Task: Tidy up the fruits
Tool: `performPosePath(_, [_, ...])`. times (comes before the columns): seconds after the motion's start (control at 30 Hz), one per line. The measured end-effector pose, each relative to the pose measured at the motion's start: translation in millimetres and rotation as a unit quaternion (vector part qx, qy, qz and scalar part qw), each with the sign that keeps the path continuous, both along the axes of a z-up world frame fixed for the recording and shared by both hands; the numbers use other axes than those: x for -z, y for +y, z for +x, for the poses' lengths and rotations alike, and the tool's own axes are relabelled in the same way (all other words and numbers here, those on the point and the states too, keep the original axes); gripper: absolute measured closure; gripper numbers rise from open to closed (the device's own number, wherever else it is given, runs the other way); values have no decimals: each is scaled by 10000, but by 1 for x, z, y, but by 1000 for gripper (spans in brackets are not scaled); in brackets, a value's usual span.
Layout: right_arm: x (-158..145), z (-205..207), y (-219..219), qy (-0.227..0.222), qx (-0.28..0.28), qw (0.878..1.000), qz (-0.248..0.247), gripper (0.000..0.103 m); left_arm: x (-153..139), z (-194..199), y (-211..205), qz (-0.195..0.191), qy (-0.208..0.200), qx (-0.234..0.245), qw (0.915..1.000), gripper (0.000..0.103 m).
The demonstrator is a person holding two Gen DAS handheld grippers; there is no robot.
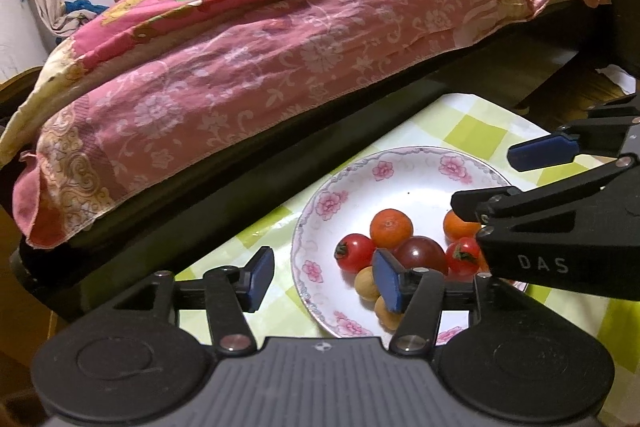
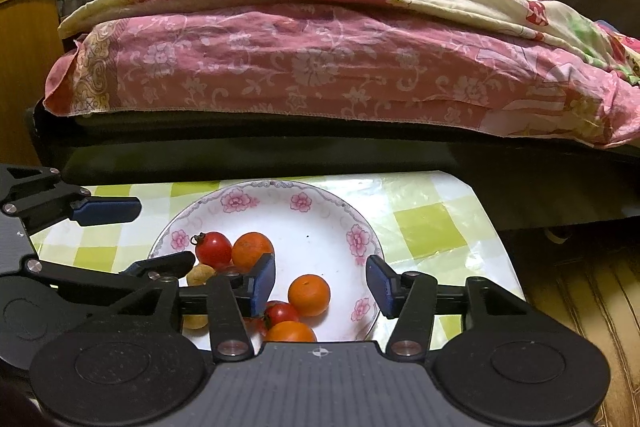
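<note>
A white floral plate (image 1: 416,171) (image 2: 320,215) sits on a green-checked tablecloth and holds small oranges (image 1: 391,228) (image 2: 309,295), red cherry tomatoes (image 1: 354,252) (image 2: 214,249), a dark tomato (image 1: 420,253) and tan longans (image 1: 366,283) (image 2: 201,275). My left gripper (image 1: 324,281) is open and empty over the plate's near left rim. My right gripper (image 2: 320,285) is open and empty, low over the plate, with an orange between its fingers. Each gripper shows in the other's view: the right one (image 1: 520,179) and the left one (image 2: 152,231).
A bed with a pink floral quilt (image 1: 280,47) (image 2: 320,59) and dark frame runs along the table's far edge. The tablecloth (image 1: 480,131) (image 2: 432,227) ends at the right, with wooden floor (image 2: 592,307) beyond. A wooden cabinet (image 2: 24,67) stands at the left.
</note>
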State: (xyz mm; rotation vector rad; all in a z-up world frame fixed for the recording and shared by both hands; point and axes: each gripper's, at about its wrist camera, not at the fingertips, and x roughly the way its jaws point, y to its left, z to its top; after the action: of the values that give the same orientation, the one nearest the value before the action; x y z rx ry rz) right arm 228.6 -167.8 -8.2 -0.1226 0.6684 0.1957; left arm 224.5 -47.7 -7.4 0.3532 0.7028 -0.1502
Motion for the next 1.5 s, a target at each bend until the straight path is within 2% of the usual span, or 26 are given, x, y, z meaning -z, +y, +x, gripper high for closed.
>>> performPosePath(0.23, [-5,-9,0,-34,41,10000,-43,52,-5,-8,3,-13,-32,-117,9999,32])
performPosePath(0.47, [-11,-21,0,-72,116,9999,-60,49,-11,-21,7,18,-104,-283,9995,20])
performPosePath(0.63, [-17,-33,-2,-111,196,9997,-46,48,-16,-32,13,-106,-105,-396,9991,14])
performPosePath(0.87, [-28,-57,0,-127,257,9996,63,46,-18,-54,20,-85,-113,-539,9984,12])
performPosePath(1.1, [-32,-82,4,-91,272,9995,166,43,-19,-72,30,-287,-28,-659,9974,11])
performPosePath(1.13, [-32,-86,5,-73,276,9995,167,43,-20,-75,31,-318,-28,-675,9972,10])
performPosePath(1.17, [-30,-89,6,-46,274,9995,162,43,-21,-77,31,-340,-32,-688,9970,2])
performPosePath(1.2, [-29,-91,6,-19,279,9995,156,43,-22,-80,32,-352,-58,-702,9969,0])
performPosePath(1.5, [-24,-109,6,137,421,9987,252,43,-24,-99,34,-495,-79,-784,9957,0])
